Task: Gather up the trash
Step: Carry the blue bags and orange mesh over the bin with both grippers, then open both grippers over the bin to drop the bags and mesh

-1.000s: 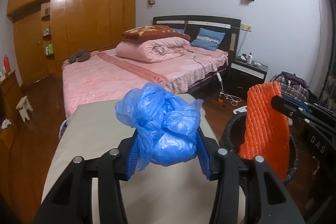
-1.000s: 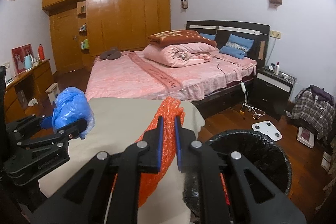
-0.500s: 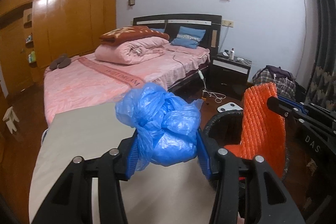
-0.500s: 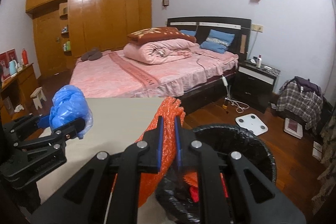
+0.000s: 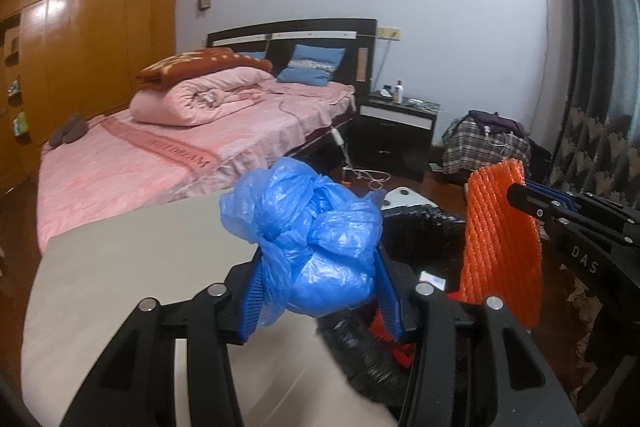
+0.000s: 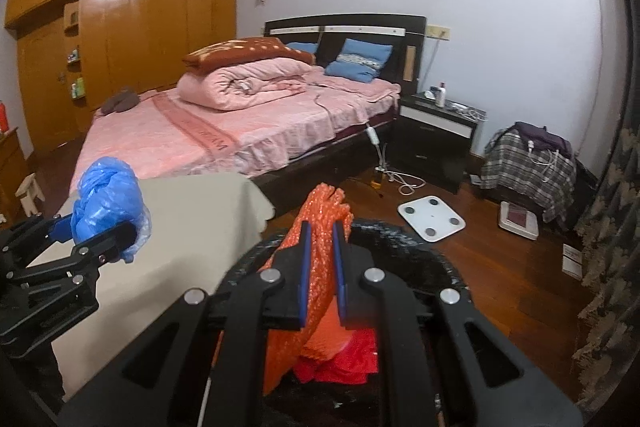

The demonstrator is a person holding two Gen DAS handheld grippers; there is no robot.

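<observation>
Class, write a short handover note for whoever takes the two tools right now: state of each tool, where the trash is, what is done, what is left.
Left tool: shut on the crumpled blue plastic bag, held at the beige table's edge beside the bin.
Right tool: shut on the orange foam net, hanging above the black-lined trash bin.
Done: both pieces picked up; red trash already lies in the bin.
Left: release the net into the bin, then probably bring the blue bag over the bin and drop it.
</observation>
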